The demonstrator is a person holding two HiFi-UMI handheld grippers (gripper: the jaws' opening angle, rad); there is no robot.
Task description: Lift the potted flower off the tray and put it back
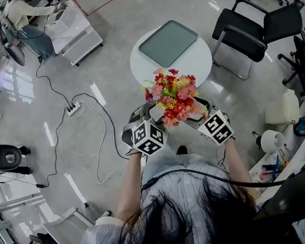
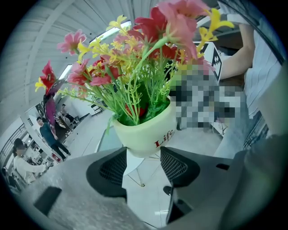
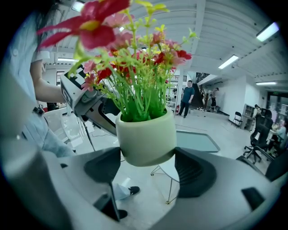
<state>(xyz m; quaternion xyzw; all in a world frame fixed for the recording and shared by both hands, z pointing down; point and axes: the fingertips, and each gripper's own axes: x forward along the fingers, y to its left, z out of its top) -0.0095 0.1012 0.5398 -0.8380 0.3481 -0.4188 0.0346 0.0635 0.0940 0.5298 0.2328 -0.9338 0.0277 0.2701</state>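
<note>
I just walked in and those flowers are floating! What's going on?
A person holds a gripper in each hand. The left gripper and the right gripper both squeeze the bottom of the potted flower, one from each side. It is up in the air, off the grey tray. The tray lies bare on the round white table in front of the person.

We wear a pale, finely striped shirt, and our dark hair fills the head view at 6 o'clock. A black cable curves across the shirt and off toward 4 o'clock. The left gripper and right gripper are grey moulded shells with black ribbed pads. Each carries a white cube with black square markers.
</note>
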